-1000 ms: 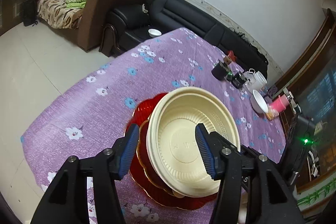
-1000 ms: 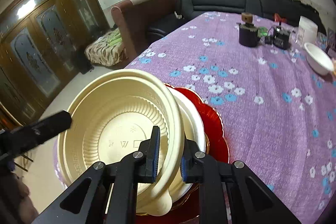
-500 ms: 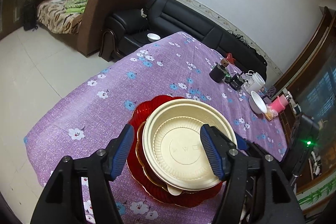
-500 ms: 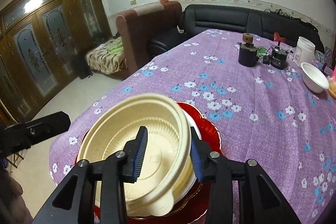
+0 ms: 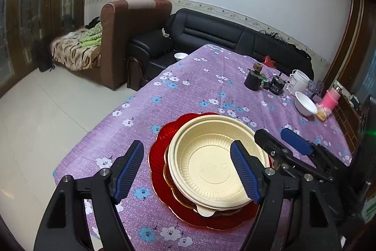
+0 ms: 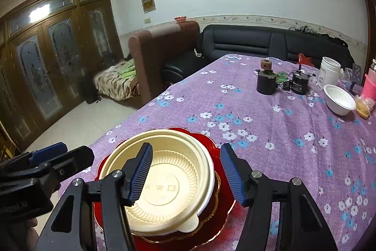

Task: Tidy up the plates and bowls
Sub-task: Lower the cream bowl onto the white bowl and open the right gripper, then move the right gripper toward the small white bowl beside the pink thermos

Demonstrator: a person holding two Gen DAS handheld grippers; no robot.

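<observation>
Mostly guesswork on the stack: the cream bowl (image 5: 211, 166) sits on top, so the dishes under it only peek out as thin rims. There's a second cream rim and a small tab (image 6: 188, 225) at about 5 o'clock, plus an amber scalloped edge (image 5: 169, 177) at 9 o'clock, and I can't count the layers. The red plate (image 5: 157, 157) shows only as an outer ring. The embossed marks on the bowl floor are too faint to read. The handles of the left gripper (image 5: 188, 171) run off the bottom edge. At the table's far end, the small gadgets (image 6: 282, 82) between the dark cylinders are too tiny to identify.
</observation>
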